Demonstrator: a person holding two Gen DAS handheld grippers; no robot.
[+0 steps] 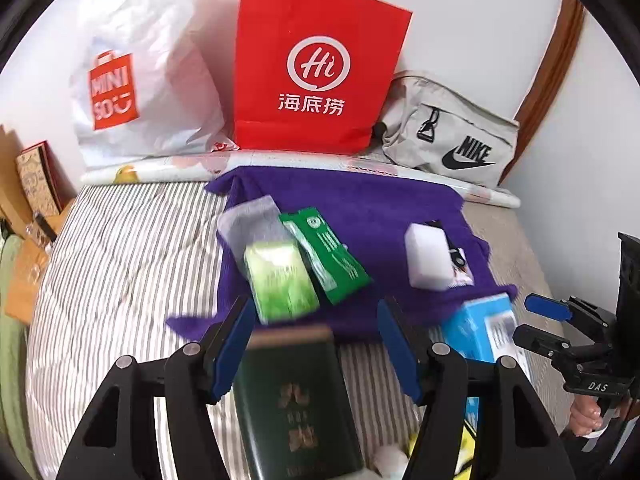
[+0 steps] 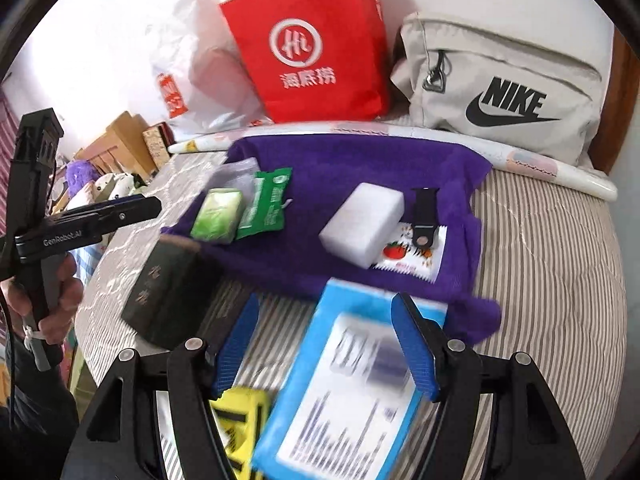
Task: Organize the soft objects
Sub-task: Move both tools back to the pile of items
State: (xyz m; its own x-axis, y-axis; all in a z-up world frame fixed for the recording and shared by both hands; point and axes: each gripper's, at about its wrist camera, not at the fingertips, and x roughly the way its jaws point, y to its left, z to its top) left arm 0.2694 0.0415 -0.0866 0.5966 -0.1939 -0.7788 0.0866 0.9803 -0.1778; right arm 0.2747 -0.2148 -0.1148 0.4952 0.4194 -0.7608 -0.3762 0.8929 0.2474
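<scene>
At the far left of the striped bed the person's hand grips the handle of the left gripper, whose blue pads stand apart with a dark green pack lying on the bed between them, the pads clear of its sides as far as the blurred view shows; behind it a purple towel is spread across the bed, and on its left part lie a clear pouch, a light green tissue pack partly on that pouch, and a dark green sachet just beside the tissue pack; against the wall beyond stand a white plastic bag, then a red paper bag, then a grey Nike pouch on the right; further right on the towel a white foam block rests partly on a strawberry-printed sachet, with a black strap lying across that sachet just beside the block; at the towel's near right edge a blue and white pack lies between the spread blue fingers of the right gripper, which do not press on it; a yellow packet lies just left of the blue pack, below the gripper.
</scene>
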